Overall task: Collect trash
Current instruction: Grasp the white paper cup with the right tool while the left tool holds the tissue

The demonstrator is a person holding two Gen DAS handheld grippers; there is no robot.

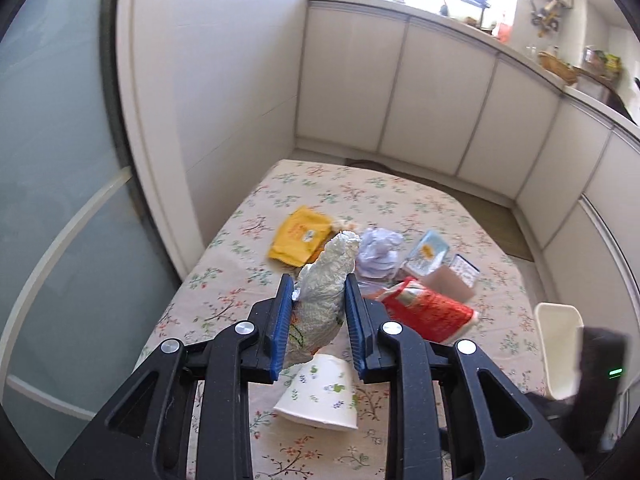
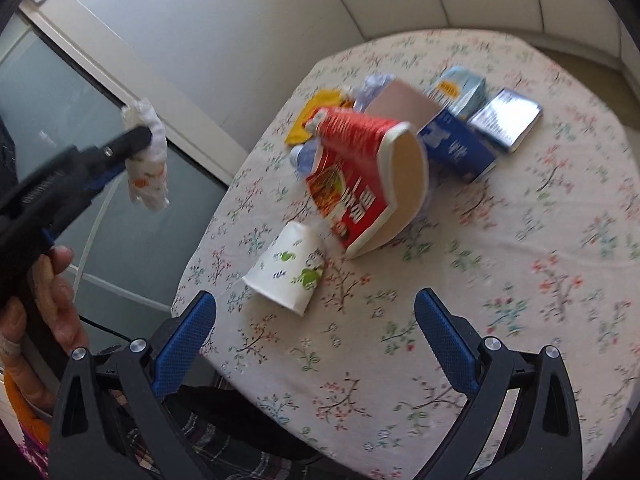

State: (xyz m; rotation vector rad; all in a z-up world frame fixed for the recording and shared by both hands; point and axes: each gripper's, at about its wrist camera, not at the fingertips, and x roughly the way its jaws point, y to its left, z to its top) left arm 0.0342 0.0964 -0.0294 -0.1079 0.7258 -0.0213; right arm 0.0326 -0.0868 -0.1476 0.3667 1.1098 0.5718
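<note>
Above the bench (image 2: 520, 280), the left hand-held gripper (image 1: 318, 300) pinches a crumpled wrapper (image 1: 326, 280): light, soft, best held mid-body. Right hand-held gripper (image 2: 316, 320) gapes wide, empty, near a paper cup (image 2: 286, 270).

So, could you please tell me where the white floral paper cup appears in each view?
Left wrist: the paper cup lies on its side at bottom centre, between the left gripper's arms.
Right wrist: left of centre, mouth toward the camera.
Shared landmark: the red noodle cup beside it.
</note>
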